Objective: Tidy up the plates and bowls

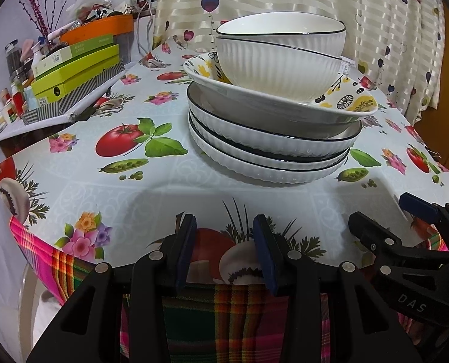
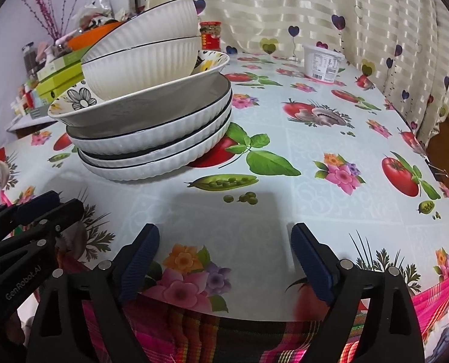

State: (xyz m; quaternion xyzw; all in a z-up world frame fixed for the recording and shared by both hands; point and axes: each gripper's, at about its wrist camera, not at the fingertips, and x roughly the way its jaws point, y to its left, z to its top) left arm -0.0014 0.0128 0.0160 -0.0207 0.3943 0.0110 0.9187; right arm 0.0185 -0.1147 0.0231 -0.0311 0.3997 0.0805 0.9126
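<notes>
— Crockery all in one pile, see: two ribbed white bowls (image 1: 280,57) nested on a flowered dish (image 1: 284,99), that on three ribbed plates (image 1: 269,148), straight ahead of the left gripper (image 1: 224,248) and well apart from it.

— And from the right gripper (image 2: 224,260)?

— Ahead and off to its left. Big at the bottom, small on top, so I'd judge it was stacked for steadiness, though the bowls sit tilted.

— Are the tools holding anything?

— No. Both hang over the near table (image 2: 284,157) edge with jaws apart and nothing between them, the right spread wider. Waiting, I'd say.

— That tub (image 2: 322,62) far ahead of the right one?

— Standing apart by the curtain (image 2: 315,9), a red jar (image 2: 209,34) behind the stack.
</notes>
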